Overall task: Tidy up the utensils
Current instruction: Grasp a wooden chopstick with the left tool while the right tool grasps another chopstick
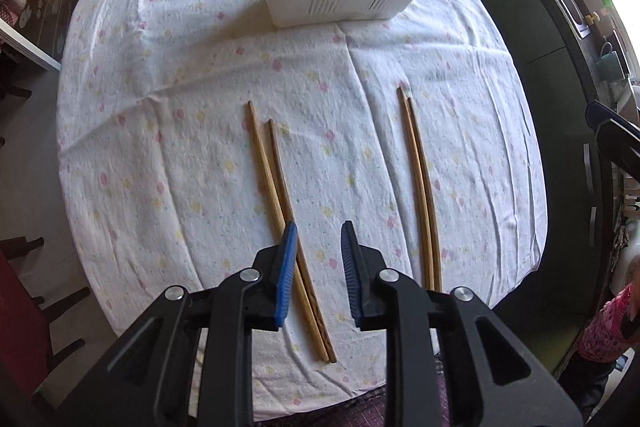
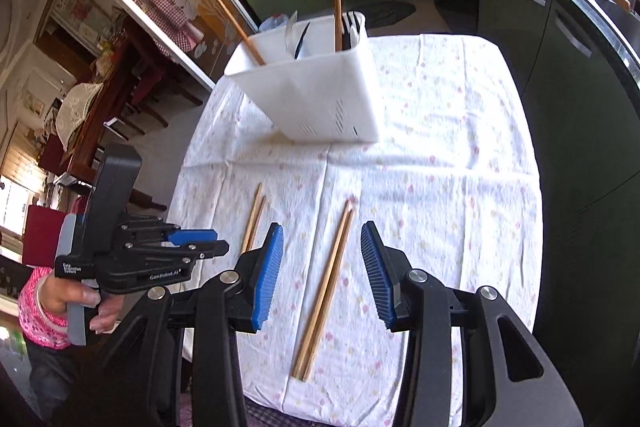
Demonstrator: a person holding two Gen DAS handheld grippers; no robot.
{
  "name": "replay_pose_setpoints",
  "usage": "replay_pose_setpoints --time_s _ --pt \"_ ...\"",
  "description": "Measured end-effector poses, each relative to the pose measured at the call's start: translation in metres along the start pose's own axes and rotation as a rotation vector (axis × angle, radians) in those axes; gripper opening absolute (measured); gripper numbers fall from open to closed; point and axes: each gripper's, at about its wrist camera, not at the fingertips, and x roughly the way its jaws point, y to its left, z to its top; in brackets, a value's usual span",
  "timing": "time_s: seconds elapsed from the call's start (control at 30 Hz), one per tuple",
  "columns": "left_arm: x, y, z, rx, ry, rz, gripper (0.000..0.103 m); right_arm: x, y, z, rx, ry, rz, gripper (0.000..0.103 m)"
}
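Both claws are open and hold nothing: the left claw [image 1: 318, 235] hangs over one chopstick pair [image 1: 280, 211], the right claw [image 2: 322, 239] over the other pair [image 2: 326, 291], probably to carry them to the white holder [image 2: 320, 99].

My left gripper [image 1: 318, 239] points steeply down, jaws parted, empty. My right gripper [image 2: 322, 241] tilts down, jaws parted wider, empty.

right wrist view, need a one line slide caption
Open right gripper above a chopstick pair on the floral tablecloth, white utensil caddy behind.
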Motion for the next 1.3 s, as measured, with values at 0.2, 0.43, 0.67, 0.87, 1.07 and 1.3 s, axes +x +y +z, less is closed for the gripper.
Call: replay_pose_setpoints --time_s 0.2,0.43,0.67,0.87,1.07,1.3 --pt "0.025 -0.002 0.011 -0.024 0.025 0.044 0.022 0.006 -0.003 -0.022 -0.011 0.038 -0.019 0.042" --pt "0.041 -0.006 0.023 -0.029 0.040 0.093 0.022 0.010 -0.013 -0.021 0.006 0.056 -0.019 0.042" --pt "0.052 -0.007 0.035 -0.040 0.052 0.138 0.022 0.024 -0.008 -0.022 -0.008 0.092 -0.022 0.042" --pt "0.064 -0.009 0.042 -0.046 0.069 0.156 0.022 0.042 -0.006 -0.019 0.002 0.137 -0.031 0.042" --pt "0.067 -0.015 0.041 -0.040 0.079 0.171 0.023 0.088 -0.015 -0.012 0.027 0.252 -0.105 0.035" --pt "0.071 -0.025 0.033 -0.007 0.102 0.174 0.020 0.133 -0.016 -0.010 0.035 0.363 -0.152 0.023"
